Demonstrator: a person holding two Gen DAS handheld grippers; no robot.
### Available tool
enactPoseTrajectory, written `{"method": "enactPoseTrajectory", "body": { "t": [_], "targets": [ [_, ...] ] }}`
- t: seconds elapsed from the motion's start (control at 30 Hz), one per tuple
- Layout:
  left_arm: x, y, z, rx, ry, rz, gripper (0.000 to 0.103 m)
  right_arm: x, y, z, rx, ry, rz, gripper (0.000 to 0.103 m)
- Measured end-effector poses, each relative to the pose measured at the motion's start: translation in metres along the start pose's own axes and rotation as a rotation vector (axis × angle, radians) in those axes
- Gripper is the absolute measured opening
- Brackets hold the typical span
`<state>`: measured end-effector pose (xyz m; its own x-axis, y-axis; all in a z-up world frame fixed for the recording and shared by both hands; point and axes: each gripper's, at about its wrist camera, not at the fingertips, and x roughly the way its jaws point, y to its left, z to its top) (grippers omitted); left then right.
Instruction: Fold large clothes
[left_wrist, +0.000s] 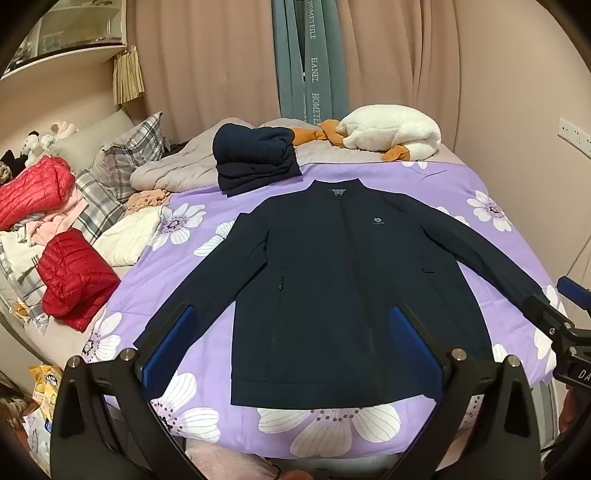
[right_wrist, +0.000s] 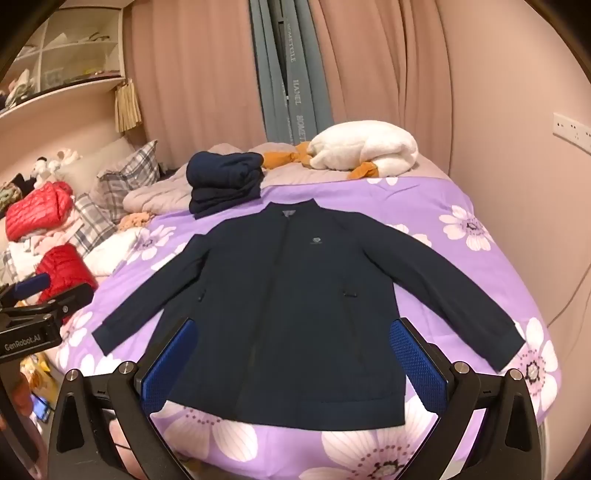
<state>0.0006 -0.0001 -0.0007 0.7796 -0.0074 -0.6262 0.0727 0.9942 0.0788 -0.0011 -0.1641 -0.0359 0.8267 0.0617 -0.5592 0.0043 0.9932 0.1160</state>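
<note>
Purple cloth with big white flowers covers the bed (left_wrist: 436, 192), and it is the largest thing we see in both wrist views. On the middle of this bedspread lies the navy jacket (left_wrist: 325, 280), face up and flat, its collar toward the far curtains (left_wrist: 207, 55) and its hem toward us, both sleeves spread out to the sides. Behind the collar, just touching it, sits a pile of folded navy clothes (left_wrist: 255, 158). Farther back we see a white plush duck (left_wrist: 391, 133) with orange feet, resting on a grey blanket (left_wrist: 173, 173). At the left side of the bed are checked pillows (left_wrist: 129, 147) and two red down jackets (left_wrist: 74, 277), one folded and near us, the other higher up. We hold the left gripper (left_wrist: 291, 343) above the jacket's lower part with its blue pads wide apart and nothing between them. Our right gripper (right_wrist: 295, 354) hangs the same way over the hem, jaws fully spread, not touching the fabric. In each view, the other gripper shows at the edge.
</note>
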Motion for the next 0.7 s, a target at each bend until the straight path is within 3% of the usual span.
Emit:
{"method": "enactPoseTrajectory", "body": {
  "t": [0.7],
  "targets": [
    [0.0034,0.0032,-0.0073,-0.003,-0.014,0.013,0.103,0.0027,0.0026,0.0031,-0.004,0.001,0.010,0.103]
  ]
}}
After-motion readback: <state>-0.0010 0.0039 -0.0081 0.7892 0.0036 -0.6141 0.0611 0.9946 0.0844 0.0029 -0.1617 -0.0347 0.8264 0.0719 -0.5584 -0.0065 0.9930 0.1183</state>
